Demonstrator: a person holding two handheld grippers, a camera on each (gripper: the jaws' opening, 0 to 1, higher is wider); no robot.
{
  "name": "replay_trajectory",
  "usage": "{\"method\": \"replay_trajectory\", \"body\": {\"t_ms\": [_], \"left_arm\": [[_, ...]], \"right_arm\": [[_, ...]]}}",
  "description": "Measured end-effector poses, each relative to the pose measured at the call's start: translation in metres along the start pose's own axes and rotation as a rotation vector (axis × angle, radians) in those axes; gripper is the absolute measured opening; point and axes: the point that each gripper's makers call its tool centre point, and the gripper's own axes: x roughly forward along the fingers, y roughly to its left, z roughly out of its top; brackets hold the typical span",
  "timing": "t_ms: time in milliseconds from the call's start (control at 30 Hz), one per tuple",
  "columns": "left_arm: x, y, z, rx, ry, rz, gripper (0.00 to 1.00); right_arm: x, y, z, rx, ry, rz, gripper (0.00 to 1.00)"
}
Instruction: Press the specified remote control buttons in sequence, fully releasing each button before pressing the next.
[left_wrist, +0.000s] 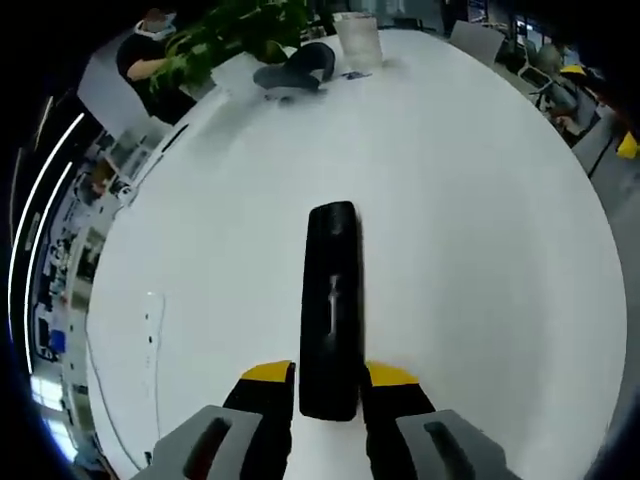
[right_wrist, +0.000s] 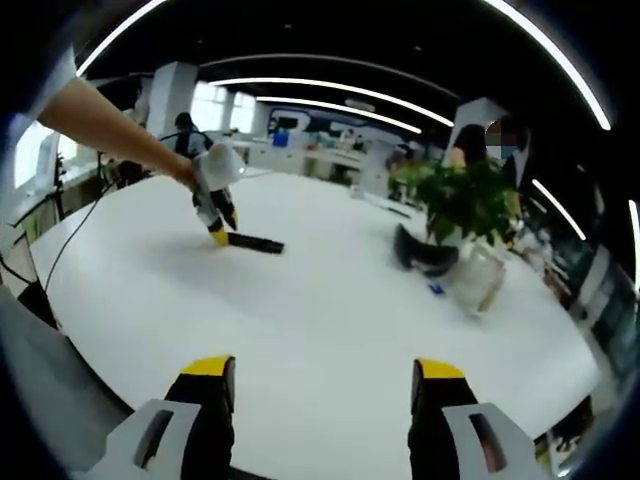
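Observation:
A long black remote control (left_wrist: 331, 310) points away from me over the white table (left_wrist: 480, 230) in the left gripper view. My left gripper (left_wrist: 329, 380) is shut on its near end, one yellow-tipped finger on each side. From the right gripper view the same remote (right_wrist: 254, 243) appears small at the far left, held by the other gripper (right_wrist: 214, 212) in a person's hand. My right gripper (right_wrist: 325, 385) stands open above the table with nothing between its fingers.
A potted green plant (right_wrist: 462, 198), a dark curved object (right_wrist: 425, 257) and a clear container (right_wrist: 478, 282) stand at the table's far side. The same plant (left_wrist: 235, 35) and clear container (left_wrist: 358, 38) also lie beyond the remote. A cable (right_wrist: 75, 235) crosses the table's left edge. People sit beyond.

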Motion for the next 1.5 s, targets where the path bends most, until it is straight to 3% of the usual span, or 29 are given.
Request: {"method": "replay_trajectory", "body": {"t_ms": [100,200,233,267,367,567,633,700,1100,1233,1333,1500], "left_arm": [[-0.001,0.003,0.0,-0.015,0.006,0.025,0.32],[-0.003,0.02,-0.005,-0.134,0.02,0.118,0.48],[-0.006,0.027,-0.009,-0.214,0.039,0.164,0.54],[-0.007,0.029,-0.013,-0.262,0.05,0.174,0.61],[-0.007,0.026,-0.015,-0.322,0.032,0.16,0.64],[-0.016,0.034,-0.028,-0.478,0.047,0.261,0.84],[-0.019,0.035,-0.038,-0.594,0.069,0.291,0.92],[-0.019,0.036,-0.045,-0.655,0.049,0.298,0.99],[-0.013,0.018,-0.065,-1.001,-0.067,0.279,1.0],[-0.012,0.01,-0.068,-1.071,-0.109,0.27,1.0],[-0.015,0.012,-0.067,-1.037,-0.136,0.297,1.0],[-0.028,0.016,-0.061,-1.079,-0.227,0.312,1.0]], "right_arm": [[0.0,0.001,0.0,0.0,0.002,0.008,0.71],[0.0,0.002,0.001,0.003,-0.006,0.011,0.72],[0.0,0.002,0.001,0.005,-0.006,0.011,0.72],[0.0,0.001,0.001,0.004,-0.005,0.009,0.72],[0.0,0.001,0.002,0.001,-0.009,0.009,0.72],[0.0,0.002,0.003,0.0,-0.014,0.014,0.73],[0.0,0.003,0.003,0.003,-0.016,0.017,0.73],[0.0,0.002,0.003,0.002,-0.017,0.013,0.74],[-0.001,-0.004,0.007,0.005,-0.046,-0.022,0.88],[-0.002,-0.008,0.009,0.025,-0.058,-0.039,0.99],[0.002,-0.004,0.004,0.05,-0.03,-0.005,0.98],[0.001,-0.003,0.007,0.041,-0.046,-0.008,0.99]]}}
